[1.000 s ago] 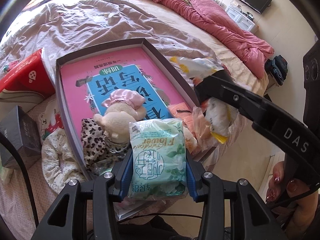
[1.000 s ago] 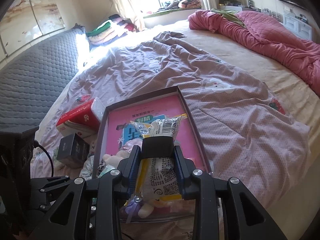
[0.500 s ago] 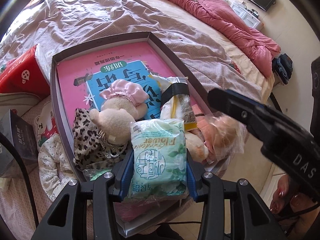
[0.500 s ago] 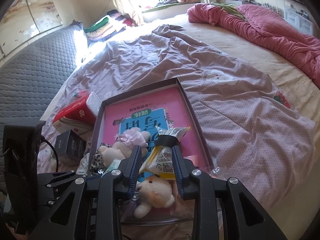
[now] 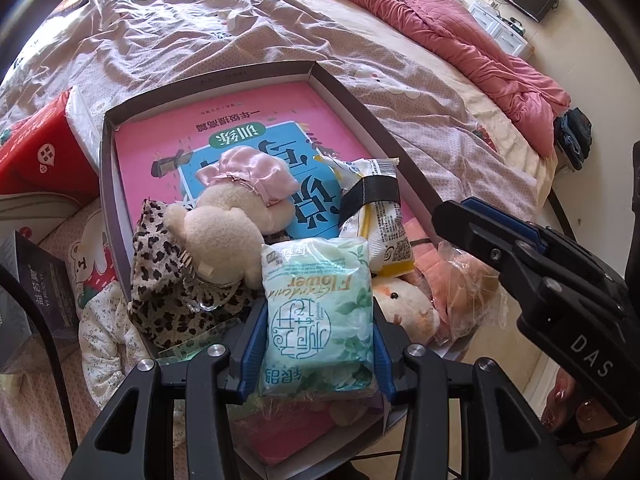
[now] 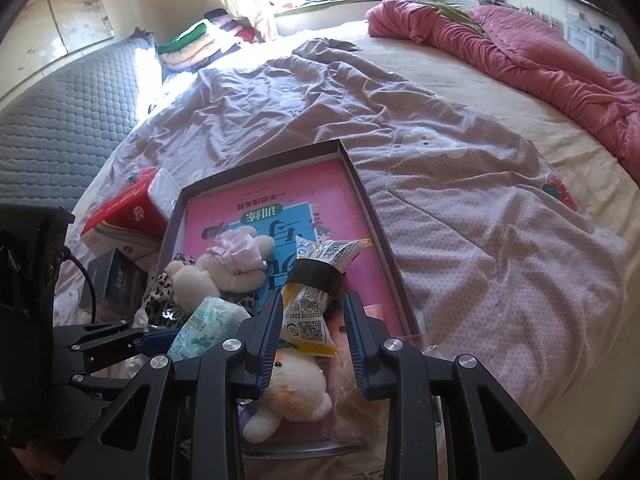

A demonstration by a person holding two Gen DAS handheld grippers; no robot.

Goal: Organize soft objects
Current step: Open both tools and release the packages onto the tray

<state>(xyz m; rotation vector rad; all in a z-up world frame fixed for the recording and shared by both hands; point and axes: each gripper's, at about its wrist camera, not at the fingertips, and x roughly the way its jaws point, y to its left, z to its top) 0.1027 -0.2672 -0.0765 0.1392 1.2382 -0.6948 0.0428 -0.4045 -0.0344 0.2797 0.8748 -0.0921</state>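
My left gripper (image 5: 318, 306) is shut on a pale green tissue pack (image 5: 320, 312), low over the near end of a shallow grey box (image 5: 360, 104). In the box lie a pink book (image 5: 160, 144), a cream plush with a pink bonnet (image 5: 228, 232), a leopard pouch (image 5: 160, 280) and a bagged white plush (image 5: 404, 304). A yellow-white snack packet (image 5: 384, 236) with a black band rests on the book and the plush. My right gripper (image 6: 314, 300) hovers over the packet (image 6: 308, 320); its jaws stand slightly apart and do not press it.
A red tissue box (image 5: 36, 148) and a black carton (image 5: 40, 292) sit left of the grey box, with a flowered cloth (image 5: 100, 320) beside it. A pink quilt (image 5: 460, 40) lies at the far right. The bed's edge drops off right of the box.
Both grippers have sunk toward the box. The snack packet, clamped in my right gripper a second ago, now lies in the box ahead of its fingertips. The green pack stays in my left grip.
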